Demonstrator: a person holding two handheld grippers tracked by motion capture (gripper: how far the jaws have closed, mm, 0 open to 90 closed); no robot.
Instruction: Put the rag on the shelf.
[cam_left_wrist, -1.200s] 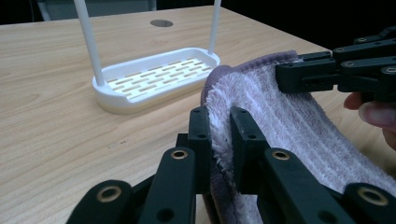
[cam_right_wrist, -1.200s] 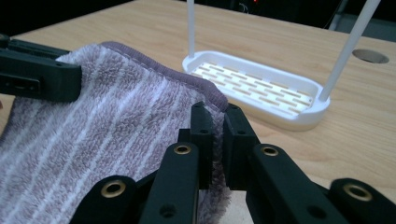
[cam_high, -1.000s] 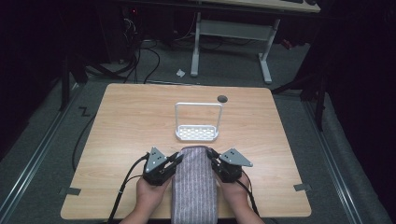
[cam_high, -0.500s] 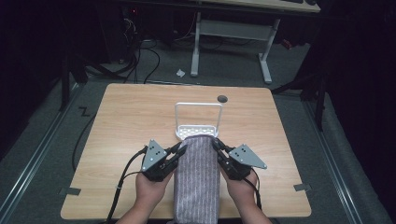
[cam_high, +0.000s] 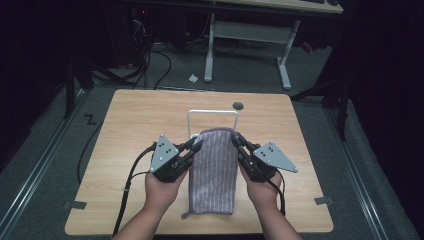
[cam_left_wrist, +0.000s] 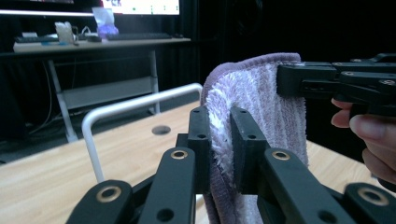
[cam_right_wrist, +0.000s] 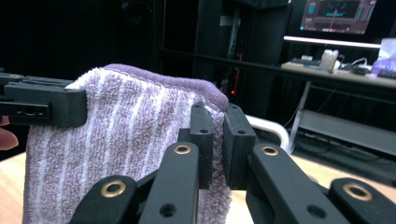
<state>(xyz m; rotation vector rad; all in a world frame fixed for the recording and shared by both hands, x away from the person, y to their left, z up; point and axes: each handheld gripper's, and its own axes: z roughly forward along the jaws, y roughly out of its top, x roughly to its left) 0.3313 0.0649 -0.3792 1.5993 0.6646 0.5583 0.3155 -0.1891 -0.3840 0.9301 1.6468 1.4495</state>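
Table (cam_high: 130, 165) of pale wood carries the work, with a white wire rack (cam_high: 212, 116) standing upright near its far middle. Across the near half hangs a purple striped towel (cam_high: 214, 170), its far end raised and its near end trailing on the wood close to the person's forearms.

A second ago the towel's far edge sat lower, short of the rack; now that edge has risen and moved forward until, in the high view, it overlaps the rack's top bar. This suggests the towel is being carried up to drape over the bar, and the lift looks nearly high enough.

The left gripper (cam_high: 194, 147) pinches the towel's left upper corner, its jaws closed narrowly on the terry cloth, as the left gripper view (cam_left_wrist: 219, 140) shows plainly. The right gripper (cam_high: 239, 143) clamps the opposite corner in the same way (cam_right_wrist: 214, 140), so the top edge is stretched between them. Whether the towel already touches the bar cannot be told.
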